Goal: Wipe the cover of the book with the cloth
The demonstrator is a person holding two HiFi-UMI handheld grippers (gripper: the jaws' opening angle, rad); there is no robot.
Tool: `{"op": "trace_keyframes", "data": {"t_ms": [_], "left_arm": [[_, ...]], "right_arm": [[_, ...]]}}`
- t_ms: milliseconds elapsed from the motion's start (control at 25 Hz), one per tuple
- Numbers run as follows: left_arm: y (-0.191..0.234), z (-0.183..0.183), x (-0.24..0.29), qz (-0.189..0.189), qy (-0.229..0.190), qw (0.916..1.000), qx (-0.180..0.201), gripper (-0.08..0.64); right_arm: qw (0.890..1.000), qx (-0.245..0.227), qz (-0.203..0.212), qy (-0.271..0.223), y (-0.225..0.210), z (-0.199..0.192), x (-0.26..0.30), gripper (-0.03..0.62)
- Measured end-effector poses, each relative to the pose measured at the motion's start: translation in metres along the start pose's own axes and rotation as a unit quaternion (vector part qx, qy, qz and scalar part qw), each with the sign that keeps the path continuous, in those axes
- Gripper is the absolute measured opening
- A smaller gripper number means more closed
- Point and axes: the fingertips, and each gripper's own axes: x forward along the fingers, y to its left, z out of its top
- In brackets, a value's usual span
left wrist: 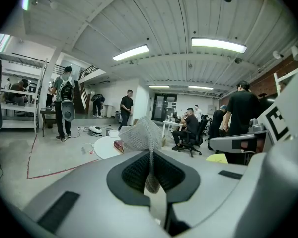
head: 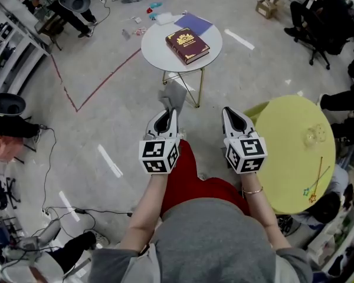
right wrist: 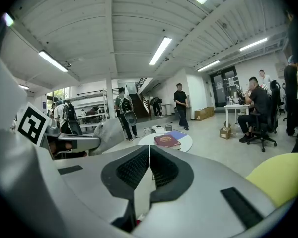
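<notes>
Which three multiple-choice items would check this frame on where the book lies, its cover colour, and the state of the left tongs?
1. The book lies: A on the white round table; B on the yellow table; C on the floor.
2. Its cover is: A blue; B dark red; C green.
3. The left tongs are: A open and empty; B shut on the cloth; C shut on the book.

Answers: A, the head view shows it on the white tabletop; B, the cover is maroon with gold ornament; B, the left gripper view shows the mesh cloth pinched between them.
</notes>
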Motion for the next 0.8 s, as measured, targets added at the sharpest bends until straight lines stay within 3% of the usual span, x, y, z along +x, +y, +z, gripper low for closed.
{"op": "trace_keyframes", "data": {"t_ms": [240, 800], "left_arm": [[0.041, 0.005, 0.058, -0.003, 0.008, 0.9999, -0.012, 0.025], [0.185, 0.045, 0.205, -0.018, 0.041, 0.9988, -0.022, 0.025]], "right_arm": [[1.000, 0.003, -0.009, 0.003, -0.015, 0.009, 0.059, 0.029], [0.998, 0.006, -0.038, 0.041, -0.027, 0.054, 0.263, 0.029]]}}
